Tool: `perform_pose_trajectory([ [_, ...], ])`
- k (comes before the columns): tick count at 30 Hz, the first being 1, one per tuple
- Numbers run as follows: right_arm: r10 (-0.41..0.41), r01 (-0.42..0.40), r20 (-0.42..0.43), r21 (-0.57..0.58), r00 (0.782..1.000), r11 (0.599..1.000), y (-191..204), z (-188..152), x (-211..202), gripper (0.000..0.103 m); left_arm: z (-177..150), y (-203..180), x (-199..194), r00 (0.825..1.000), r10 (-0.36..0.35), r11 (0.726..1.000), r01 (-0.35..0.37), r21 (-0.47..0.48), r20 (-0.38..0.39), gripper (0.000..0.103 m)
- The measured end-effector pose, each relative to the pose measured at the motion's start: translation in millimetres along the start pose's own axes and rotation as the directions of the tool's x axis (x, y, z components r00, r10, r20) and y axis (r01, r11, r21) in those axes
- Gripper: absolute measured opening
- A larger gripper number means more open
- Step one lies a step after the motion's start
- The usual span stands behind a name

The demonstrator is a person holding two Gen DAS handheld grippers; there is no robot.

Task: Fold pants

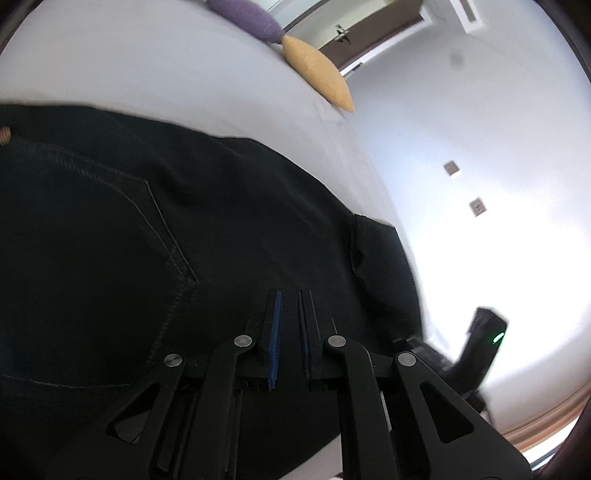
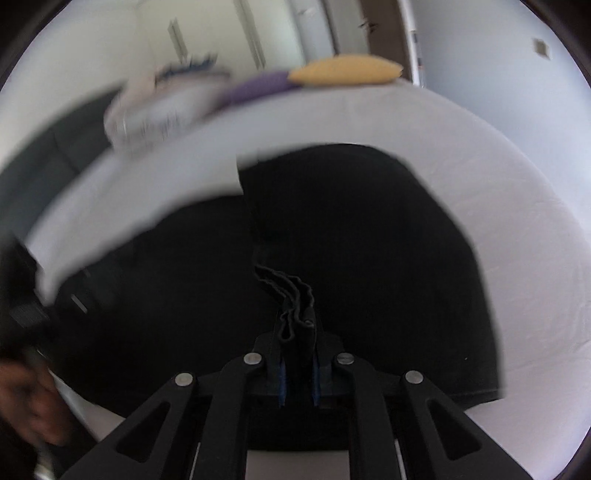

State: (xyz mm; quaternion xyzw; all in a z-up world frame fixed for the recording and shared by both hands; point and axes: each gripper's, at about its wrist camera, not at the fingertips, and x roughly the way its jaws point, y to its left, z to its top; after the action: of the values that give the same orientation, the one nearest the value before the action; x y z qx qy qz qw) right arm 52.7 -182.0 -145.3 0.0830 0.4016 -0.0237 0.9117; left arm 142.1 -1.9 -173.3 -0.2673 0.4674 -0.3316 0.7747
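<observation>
Several stacked layers of the pants (image 2: 362,258) are pinched between the nearly closed jaws of the right gripper (image 2: 297,354). A narrow empty gap is kept by the left gripper (image 1: 290,325), which hovers over the seat beside the back pocket (image 1: 92,280). The dark denim is spread on the bed (image 1: 147,66), below the pillows (image 1: 317,74). It is judged heavy, limp and non-slippery; hems and waistband are best gripped.

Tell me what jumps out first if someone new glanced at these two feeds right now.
The black pants spread across the white bed dominate both views. In the right wrist view, the right gripper pinches a bunched stack of fabric edges. At the bed's far end lie a yellow cushion and a purple cushion.
</observation>
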Motion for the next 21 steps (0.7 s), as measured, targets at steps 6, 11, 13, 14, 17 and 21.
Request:
perform_pose_trajectory([
  [6,-0.088,0.094,0.052,-0.132,0.995,0.987,22.4,-1.6,-11.1,0.011,0.4,-9.2,20.1,0.998,-0.068,0.996,0.068,-0.059,-0.001,0.08],
  [11,-0.146,0.174,0.122,-0.264,0.982,0.949,60.4,-7.0,-27.0,0.011,14.6,-32.1,37.9,0.989,-0.146,0.987,0.143,-0.07,-0.036,0.081],
  [13,-0.162,0.202,0.149,-0.312,0.976,0.929,76.0,-9.5,-31.1,0.011,21.0,-38.4,47.4,0.985,-0.16,0.985,0.155,-0.07,-0.068,0.081],
  [14,-0.164,0.209,0.158,-0.329,0.974,0.921,83.1,-10.8,-32.5,0.011,23.2,-41.6,53.0,0.984,-0.155,0.986,0.149,-0.069,-0.087,0.081],
  [17,-0.169,0.227,0.183,-0.373,0.969,0.9,100.1,-13.5,-39.6,0.012,28.9,-44.7,66.1,0.982,-0.142,0.989,0.134,-0.067,-0.121,0.081],
  [21,-0.145,0.22,0.203,-0.425,0.968,0.878,122.4,-21.1,-48.1,0.012,30.4,-34.2,76.7,0.981,-0.123,0.988,0.108,-0.107,-0.147,0.081],
])
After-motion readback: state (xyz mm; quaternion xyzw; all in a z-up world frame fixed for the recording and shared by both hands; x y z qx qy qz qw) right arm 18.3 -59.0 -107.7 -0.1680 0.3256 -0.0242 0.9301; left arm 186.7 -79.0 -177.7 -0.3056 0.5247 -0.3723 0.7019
